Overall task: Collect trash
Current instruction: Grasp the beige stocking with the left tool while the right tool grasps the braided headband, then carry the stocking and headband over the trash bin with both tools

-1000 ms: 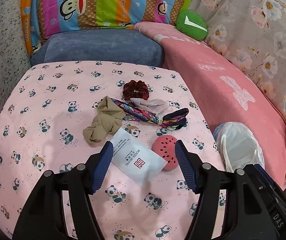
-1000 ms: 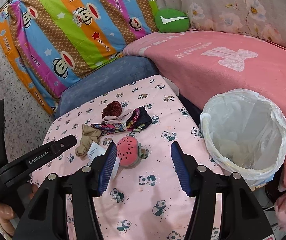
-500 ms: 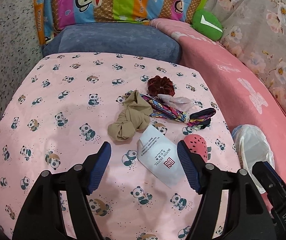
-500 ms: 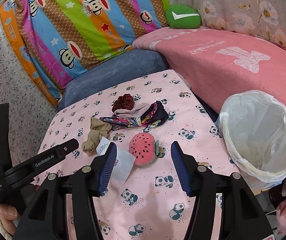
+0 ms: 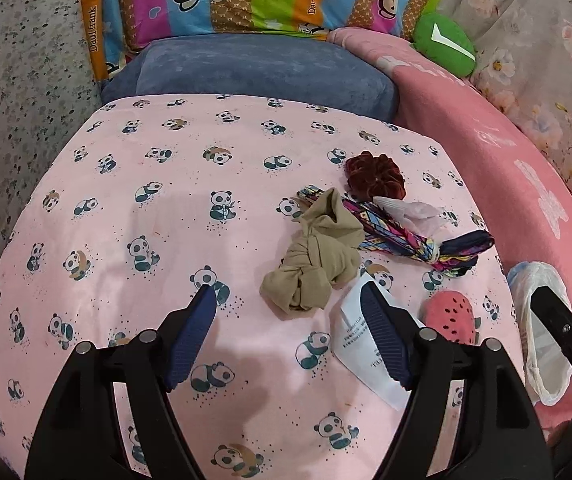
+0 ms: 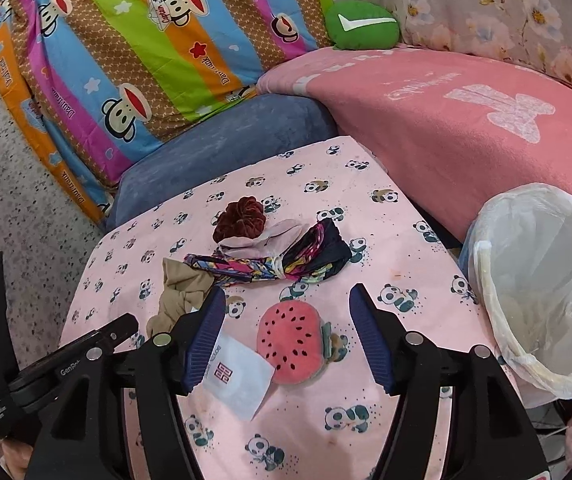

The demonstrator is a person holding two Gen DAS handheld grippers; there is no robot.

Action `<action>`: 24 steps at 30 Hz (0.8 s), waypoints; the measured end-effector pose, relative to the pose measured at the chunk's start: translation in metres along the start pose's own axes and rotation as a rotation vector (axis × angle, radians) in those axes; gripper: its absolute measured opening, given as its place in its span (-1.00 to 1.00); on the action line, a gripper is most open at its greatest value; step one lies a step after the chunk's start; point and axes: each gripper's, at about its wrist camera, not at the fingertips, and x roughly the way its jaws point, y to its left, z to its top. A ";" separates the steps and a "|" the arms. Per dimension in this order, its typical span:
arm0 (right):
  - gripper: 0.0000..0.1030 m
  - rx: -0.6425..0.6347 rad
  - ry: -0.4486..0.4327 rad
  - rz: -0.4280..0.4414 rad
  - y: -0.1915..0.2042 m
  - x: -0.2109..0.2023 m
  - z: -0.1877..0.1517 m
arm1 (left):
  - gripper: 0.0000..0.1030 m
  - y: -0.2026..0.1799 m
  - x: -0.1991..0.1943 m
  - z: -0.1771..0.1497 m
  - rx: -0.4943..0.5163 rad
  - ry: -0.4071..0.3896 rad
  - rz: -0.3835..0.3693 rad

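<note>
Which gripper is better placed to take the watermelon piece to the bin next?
Right. The right gripper is open with the watermelon piece framed between its fingers, and the lined bin sits just beside it. The left gripper lines up nearer the beige knotted cloth.

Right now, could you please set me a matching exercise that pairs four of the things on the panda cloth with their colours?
Things:
1. scrunchie
2. knotted stocking
3. watermelon pouch
4. paper packet

Colours:
A. white with a red mark
B. dark red
C. pink with black seeds
D. beige

Pairs: 1-B, 2-D, 3-C, 4-A
</note>
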 end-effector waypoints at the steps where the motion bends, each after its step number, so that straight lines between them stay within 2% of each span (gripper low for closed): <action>1: 0.21 0.008 0.003 -0.001 -0.001 0.006 0.003 | 0.37 0.001 0.004 0.003 0.000 0.005 -0.006; 11: 0.21 0.125 0.051 -0.018 -0.019 0.083 0.033 | 0.36 -0.005 0.057 0.025 0.018 0.077 -0.087; 13: 0.18 0.139 0.067 -0.015 -0.022 0.094 0.034 | 0.19 -0.007 0.066 0.025 0.016 0.095 -0.100; 16: -0.15 0.133 0.087 -0.015 -0.023 0.108 0.033 | -0.03 -0.006 0.075 0.026 0.001 0.118 -0.136; 18: -0.63 0.122 0.097 -0.019 -0.023 0.112 0.032 | -0.10 -0.007 0.075 0.026 0.000 0.113 -0.134; 20: -0.91 0.112 0.106 0.000 -0.021 0.112 0.032 | -0.15 -0.008 0.072 0.025 0.000 0.104 -0.130; 24: -0.94 0.096 0.070 0.033 -0.014 0.094 0.033 | -0.20 -0.006 0.059 0.026 -0.013 0.084 -0.137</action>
